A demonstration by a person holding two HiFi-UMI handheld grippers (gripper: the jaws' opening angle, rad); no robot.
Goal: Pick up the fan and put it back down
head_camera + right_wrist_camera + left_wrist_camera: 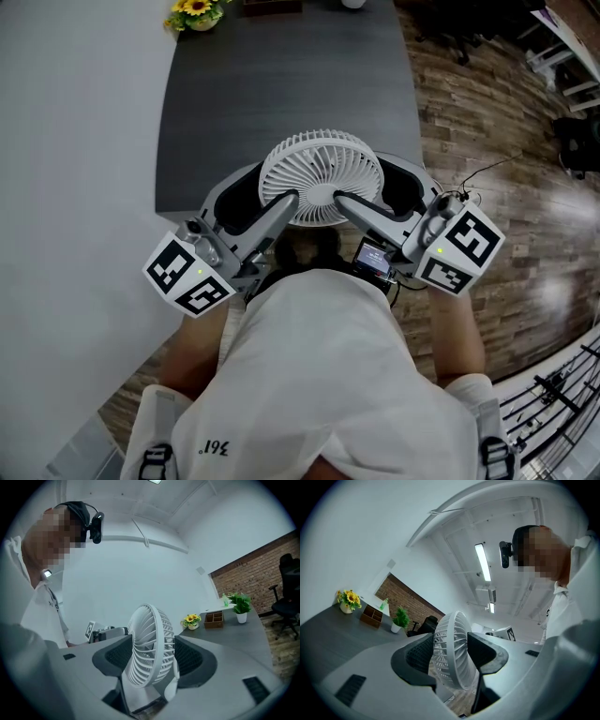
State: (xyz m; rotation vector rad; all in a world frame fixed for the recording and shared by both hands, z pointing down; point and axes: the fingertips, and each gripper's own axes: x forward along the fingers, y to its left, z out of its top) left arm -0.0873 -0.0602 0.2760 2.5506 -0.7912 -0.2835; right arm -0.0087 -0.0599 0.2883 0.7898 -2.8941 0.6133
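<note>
A white round fan point(321, 176) is held in the air over the near edge of the dark grey desk point(281, 84), its grille facing up at me. My left gripper point(258, 195) clamps the fan's left rim, with one jaw across the grille and the other beneath it. The right gripper point(384, 192) clamps the right rim the same way. In the left gripper view the fan point(452, 656) stands edge-on between the black pads point(417, 656). The right gripper view shows the fan point(150, 646) and its stand pinched between that gripper's pads point(192, 658).
A sunflower pot point(195, 14) sits at the desk's far left corner, with a wooden organiser point(214, 619) and a small potted plant point(241, 605) beside it. A white wall runs along the left. Wooden floor point(487, 141) and an office chair point(286, 590) lie to the right.
</note>
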